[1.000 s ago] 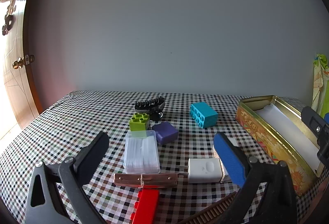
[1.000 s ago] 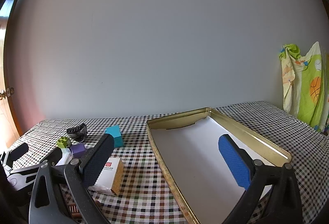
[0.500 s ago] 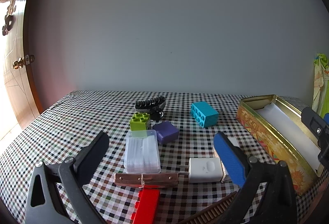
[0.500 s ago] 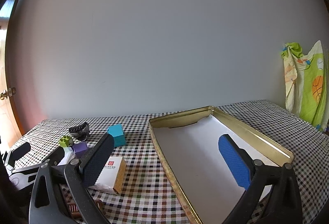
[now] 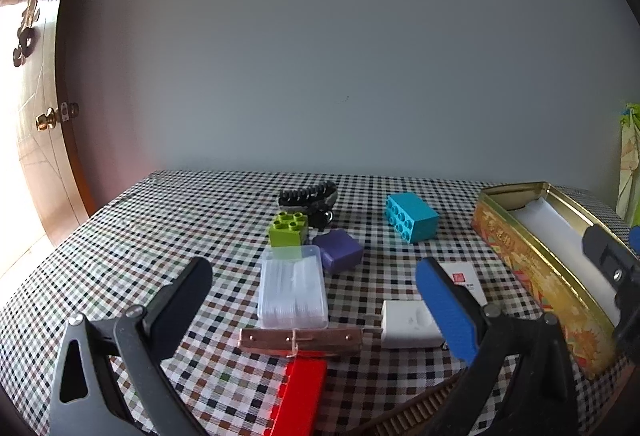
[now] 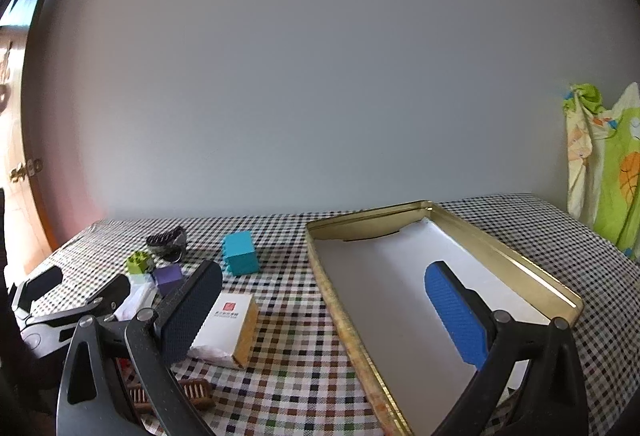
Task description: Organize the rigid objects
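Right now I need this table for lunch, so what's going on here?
A person is sorting small items with two handheld grippers. Both the left gripper and the right gripper are open and hold nothing. The gold tin has nothing in it, while the teal block, clear plastic case, white box and other pieces lie loose on the checked tablecloth.

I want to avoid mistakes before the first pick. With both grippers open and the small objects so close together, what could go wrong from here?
1. The clear plastic case, green brick and purple block sit tightly together; the left gripper closing on one may push its neighbours.
2. The copper bar lies flat and thin, so the fingers may slip over it.
3. The gold tin has a raised rim; a carried object could catch on it.
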The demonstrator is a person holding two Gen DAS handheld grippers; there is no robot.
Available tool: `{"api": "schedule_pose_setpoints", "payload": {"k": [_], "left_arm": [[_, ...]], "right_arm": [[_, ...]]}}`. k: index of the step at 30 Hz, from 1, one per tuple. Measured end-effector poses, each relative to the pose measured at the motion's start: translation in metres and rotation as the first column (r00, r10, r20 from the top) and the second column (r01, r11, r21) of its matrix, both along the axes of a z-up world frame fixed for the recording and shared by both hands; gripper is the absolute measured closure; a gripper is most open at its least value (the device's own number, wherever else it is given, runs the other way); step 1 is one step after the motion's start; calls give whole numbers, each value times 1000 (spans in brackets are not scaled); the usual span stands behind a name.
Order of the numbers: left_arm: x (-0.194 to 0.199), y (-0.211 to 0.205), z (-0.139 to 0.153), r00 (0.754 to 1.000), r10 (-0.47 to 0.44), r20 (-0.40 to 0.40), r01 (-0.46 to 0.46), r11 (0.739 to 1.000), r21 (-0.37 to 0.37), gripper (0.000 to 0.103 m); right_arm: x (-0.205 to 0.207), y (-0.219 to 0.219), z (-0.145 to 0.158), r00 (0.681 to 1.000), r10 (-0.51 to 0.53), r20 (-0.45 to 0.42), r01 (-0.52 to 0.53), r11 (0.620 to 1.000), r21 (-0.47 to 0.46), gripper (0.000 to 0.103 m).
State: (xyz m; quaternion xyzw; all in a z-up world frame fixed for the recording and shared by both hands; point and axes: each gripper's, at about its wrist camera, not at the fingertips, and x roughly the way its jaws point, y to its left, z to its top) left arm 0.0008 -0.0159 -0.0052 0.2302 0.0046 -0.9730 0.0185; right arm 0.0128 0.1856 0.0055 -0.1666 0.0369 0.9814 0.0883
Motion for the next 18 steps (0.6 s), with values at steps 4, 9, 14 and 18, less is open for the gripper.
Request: {"api": "schedule_pose_setpoints", "payload": {"k": [4,9,14,18], "left_arm": [[3,-2,0,1000,-5,21,5,1000,-1,0],[19,-25,1,998,1,59,-2,1000,12,0],[32,-56,-1,994,51,100,-51,999,-2,0],[36,-73,-9,985,67,160,-63,998,-28,0]], "right_arm": [[-4,-2,-4,999,38,25,-38,999,-6,0],[-11,-4,-11,991,104,87,-101,994,-42,0],[-27,-12,-25,953,232,196,-211,970,-119,0],[-38,-32,-38,892,341,298,-313,940,-138,0]]}}
